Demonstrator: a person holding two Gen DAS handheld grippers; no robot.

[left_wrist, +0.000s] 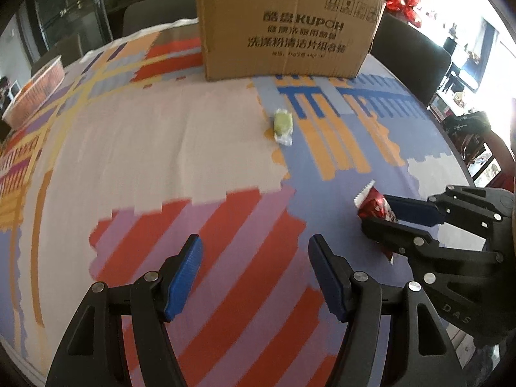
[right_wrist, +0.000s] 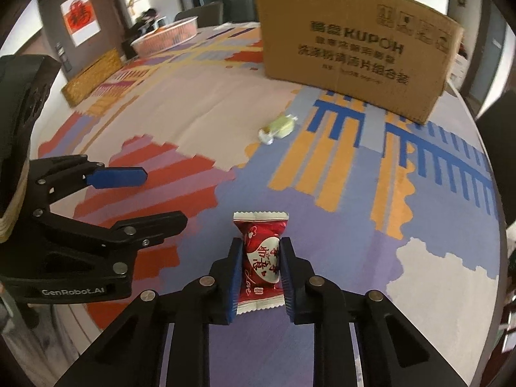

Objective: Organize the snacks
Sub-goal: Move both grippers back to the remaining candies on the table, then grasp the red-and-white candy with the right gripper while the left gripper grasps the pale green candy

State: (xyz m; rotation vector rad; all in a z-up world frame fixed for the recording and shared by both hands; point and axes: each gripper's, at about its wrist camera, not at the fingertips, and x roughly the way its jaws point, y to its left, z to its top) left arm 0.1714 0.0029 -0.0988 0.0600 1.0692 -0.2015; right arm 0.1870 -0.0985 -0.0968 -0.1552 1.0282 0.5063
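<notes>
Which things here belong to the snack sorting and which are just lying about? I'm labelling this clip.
Part of the job:
- red wrapped candy with white heart, clamped in the right gripper
- pale green wrapped sweet, loose on the cloth
- brown cardboard box
- left gripper, open, holding nothing

Lying about:
- round patterned tray
- flat woven basket
- patterned tablecloth

The right gripper (right_wrist: 260, 274) pinches a red candy packet (right_wrist: 260, 259) between its blue pads (right_wrist: 236, 277), green sweet (right_wrist: 280, 126) lying well beyond the fingertips.

Red wrapped candy (right_wrist: 260, 259) lying flat on tablecloth, green wrapped snack (right_wrist: 280, 126) farther off — near cardboard box (right_wrist: 351, 48)
</notes>
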